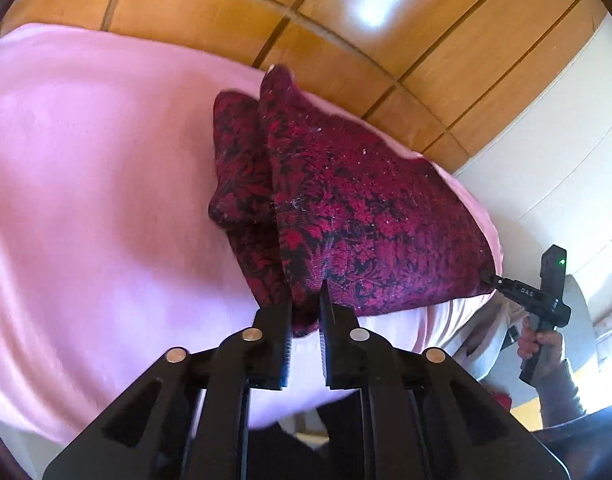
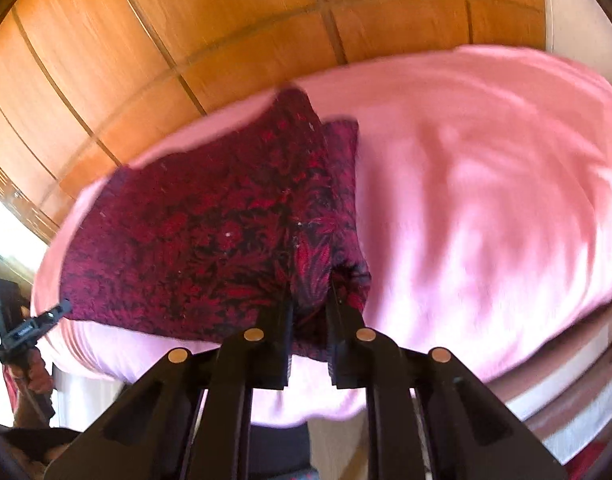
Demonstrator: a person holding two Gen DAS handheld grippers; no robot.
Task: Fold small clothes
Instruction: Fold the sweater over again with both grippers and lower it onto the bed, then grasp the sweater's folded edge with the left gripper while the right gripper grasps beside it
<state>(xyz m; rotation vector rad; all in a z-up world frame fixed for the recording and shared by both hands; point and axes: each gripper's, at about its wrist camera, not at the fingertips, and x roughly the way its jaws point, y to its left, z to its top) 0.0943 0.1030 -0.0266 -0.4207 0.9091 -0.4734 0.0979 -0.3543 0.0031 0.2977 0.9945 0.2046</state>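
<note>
A dark red and black patterned garment (image 1: pixel 358 208) lies stretched over the pink bed cover (image 1: pixel 86 168). My left gripper (image 1: pixel 306 300) is shut on its near left corner, where a fold of cloth bunches up. The right gripper (image 1: pixel 488 278) shows at the far right of this view, pinching the garment's other corner. In the right wrist view the same garment (image 2: pixel 194 240) spreads to the left and my right gripper (image 2: pixel 310 300) is shut on its near corner. The left gripper (image 2: pixel 62 308) shows at the left edge, holding the opposite corner.
A wooden panelled wardrobe (image 1: pixel 306 12) stands behind the bed and also fills the top of the right wrist view (image 2: pixel 186 20). A white wall (image 1: pixel 554 140) is to the right. The pink bed cover (image 2: pixel 486 200) extends wide beside the garment.
</note>
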